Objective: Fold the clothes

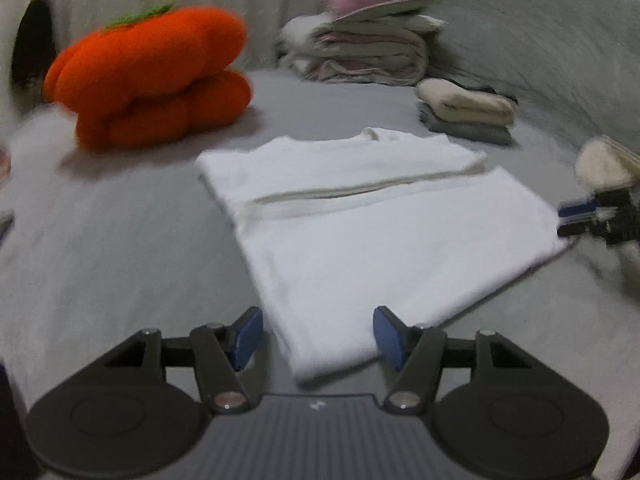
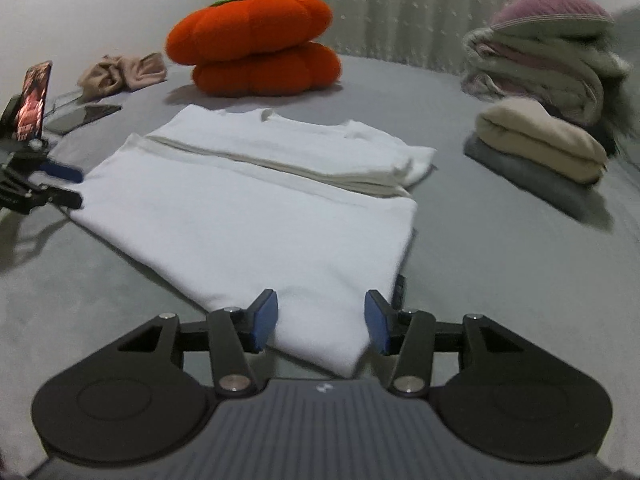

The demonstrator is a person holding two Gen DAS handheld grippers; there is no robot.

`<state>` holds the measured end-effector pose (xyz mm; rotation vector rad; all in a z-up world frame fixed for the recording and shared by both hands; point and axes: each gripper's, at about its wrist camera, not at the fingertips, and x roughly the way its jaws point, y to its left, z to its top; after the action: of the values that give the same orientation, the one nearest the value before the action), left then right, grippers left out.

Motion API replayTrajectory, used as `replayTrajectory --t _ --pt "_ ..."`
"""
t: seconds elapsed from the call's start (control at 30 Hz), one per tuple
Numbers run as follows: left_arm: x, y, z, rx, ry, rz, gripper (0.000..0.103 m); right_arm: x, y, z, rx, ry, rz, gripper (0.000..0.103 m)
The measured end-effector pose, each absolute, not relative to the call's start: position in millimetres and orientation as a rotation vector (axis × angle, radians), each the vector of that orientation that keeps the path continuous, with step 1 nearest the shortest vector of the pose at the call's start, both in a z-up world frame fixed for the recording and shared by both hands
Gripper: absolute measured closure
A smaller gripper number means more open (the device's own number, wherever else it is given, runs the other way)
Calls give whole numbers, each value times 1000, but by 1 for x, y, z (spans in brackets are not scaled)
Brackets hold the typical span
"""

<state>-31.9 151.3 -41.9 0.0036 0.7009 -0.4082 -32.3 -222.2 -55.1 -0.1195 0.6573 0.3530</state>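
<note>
A white shirt lies folded flat on the grey bed, its sleeves tucked in and its collar at the far side. My left gripper stands open over the shirt's near left corner, and the cloth lies between the blue pads without being pinched. In the right wrist view my right gripper is open in the same way at the near right corner of the shirt. Each gripper also shows at the edge of the other's view: the right gripper and the left gripper.
An orange pumpkin cushion sits behind the shirt. A stack of folded clothes topped by a pink hat stands at the far right, with beige and grey folded pieces in front. A crumpled beige cloth and a phone lie far left.
</note>
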Motion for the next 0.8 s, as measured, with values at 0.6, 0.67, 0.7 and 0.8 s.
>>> replayTrajectory --t 0.6,0.67,0.7,0.8 --pt "-6 225 -87 -853 1042 -423 61 -24 -309 -75 742 1004 397 47" --pt "-4 221 -91 -881 1036 -417 62 -20 -305 -78 788 991 408 47" --pt "-4 218 -92 -887 1033 -415 64 -18 -305 -79 805 983 411 47" --pt "0 211 -96 -907 1019 -398 73 -12 -305 -82 851 961 415 54"
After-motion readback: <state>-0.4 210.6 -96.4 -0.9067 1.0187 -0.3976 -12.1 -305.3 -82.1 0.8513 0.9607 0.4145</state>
